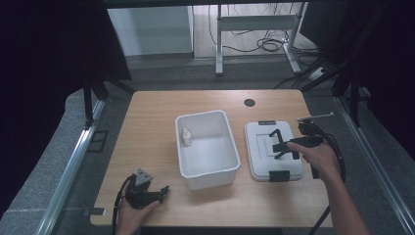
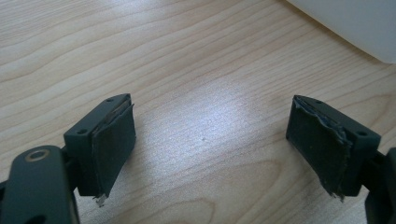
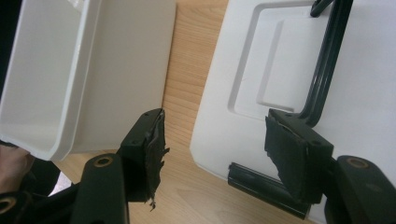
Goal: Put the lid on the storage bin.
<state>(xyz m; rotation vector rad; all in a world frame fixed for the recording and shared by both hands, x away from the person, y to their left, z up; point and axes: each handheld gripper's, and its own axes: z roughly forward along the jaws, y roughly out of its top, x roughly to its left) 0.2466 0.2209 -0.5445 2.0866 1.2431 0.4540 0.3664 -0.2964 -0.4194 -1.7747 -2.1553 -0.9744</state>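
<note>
Pale wood-grain laminate forms the work surface [image 1: 156, 147], with dark curtains to either side and a grey floor with cables beyond the far edge.

At about 7 o'clock on the table the left gripper [image 1: 157, 193] rests low, near the front edge, held in a hand [image 1: 132, 208]. Its jaws stand wide apart with nothing between them; in the left gripper view the worn black pads [image 2: 112, 144] frame bare wood only.

At centre sits an open white bin [image 1: 195, 183], rectangular, smooth moulded plastic, thin-walled with a rolled rim. A small white bottle [image 1: 186, 137] stands upright inside, against the wall at 9 o'clock.

At 3 o'clock, just beside the bin and apart from it, lies the white lid [image 1: 259, 164], flat on the table. It is a shallow moulded panel with a recessed centre, black clip latches at its near and far edges, and a thin black wire handle [image 1: 275, 139] raised across the recess.

The right gripper [image 1: 286, 147] hovers over the lid with its jaws spread and empty; in the right gripper view one pad [image 3: 294, 154] sits just beside the handle [image 3: 324, 70], the other toward the gap between lid and bin.

Assessment: the lid is judged light, stiff and slick-surfaced, liable to slide if pinched on its flat face. The handle bar offers the surest hold, taken near mid-span so the panel hangs level.
</note>
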